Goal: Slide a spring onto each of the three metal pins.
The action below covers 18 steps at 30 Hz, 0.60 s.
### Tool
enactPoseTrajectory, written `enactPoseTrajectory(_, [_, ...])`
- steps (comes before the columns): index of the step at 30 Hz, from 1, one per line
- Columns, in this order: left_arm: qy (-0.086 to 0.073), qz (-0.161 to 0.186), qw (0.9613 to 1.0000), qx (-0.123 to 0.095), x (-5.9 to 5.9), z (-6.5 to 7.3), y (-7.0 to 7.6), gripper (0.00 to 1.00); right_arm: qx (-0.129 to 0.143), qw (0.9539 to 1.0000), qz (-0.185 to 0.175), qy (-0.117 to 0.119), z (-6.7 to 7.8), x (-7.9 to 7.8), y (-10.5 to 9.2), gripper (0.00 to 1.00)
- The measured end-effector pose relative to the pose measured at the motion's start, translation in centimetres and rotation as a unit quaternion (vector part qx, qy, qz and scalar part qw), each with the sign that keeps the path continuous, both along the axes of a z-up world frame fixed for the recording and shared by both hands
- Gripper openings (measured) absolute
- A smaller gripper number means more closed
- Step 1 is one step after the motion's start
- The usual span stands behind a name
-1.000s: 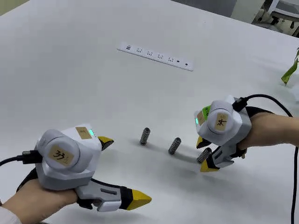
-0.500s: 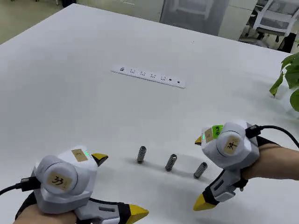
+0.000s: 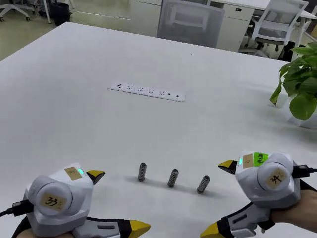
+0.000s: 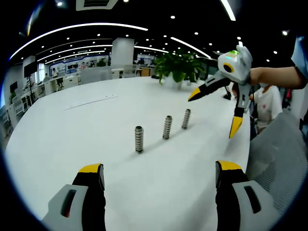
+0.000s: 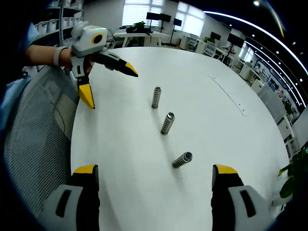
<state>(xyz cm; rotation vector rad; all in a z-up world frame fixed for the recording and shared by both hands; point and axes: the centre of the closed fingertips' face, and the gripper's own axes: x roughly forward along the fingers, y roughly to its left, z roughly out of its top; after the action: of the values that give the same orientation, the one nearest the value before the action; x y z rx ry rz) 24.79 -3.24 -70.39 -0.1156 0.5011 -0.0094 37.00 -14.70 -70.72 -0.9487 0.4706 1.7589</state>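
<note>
Metal springs (image 3: 173,178) stand three in a row on the white table (image 3: 74,89), the right one leaning. Left gripper (image 3: 118,201) hovers left of the row, right gripper (image 3: 217,198) right of it, both spread wide.

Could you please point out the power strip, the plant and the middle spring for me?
power strip (image 3: 146,91), head view, centre of its white top face.
plant (image 3: 302,104), head view, on a green leaf.
middle spring (image 3: 173,178), head view, halfway up its coils.
</note>
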Motion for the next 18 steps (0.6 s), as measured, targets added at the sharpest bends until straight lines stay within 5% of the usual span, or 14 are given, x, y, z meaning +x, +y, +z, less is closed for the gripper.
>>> enactPoseTrajectory(9, [0.005, -0.002, 1.0, 0.0, -0.1, -0.2, 0.1, 0.98, 0.029, 0.9968, -0.067, 0.034, 0.0, 0.2, -2.1, 0.99])
enactPoseTrajectory(15, [0.01, -0.003, 0.9999, 0.001, -0.2, -0.4, 0.0, 0.98, 0.075, 0.9865, -0.127, 0.07, 1.2, 1.0, -2.4, 0.99])
enactPoseTrajectory(18, [0.014, -0.007, 0.9999, 0.005, -0.2, -0.6, -0.2, 0.98, 0.109, 0.9771, -0.169, 0.07, 1.9, 1.8, -2.8, 0.99])
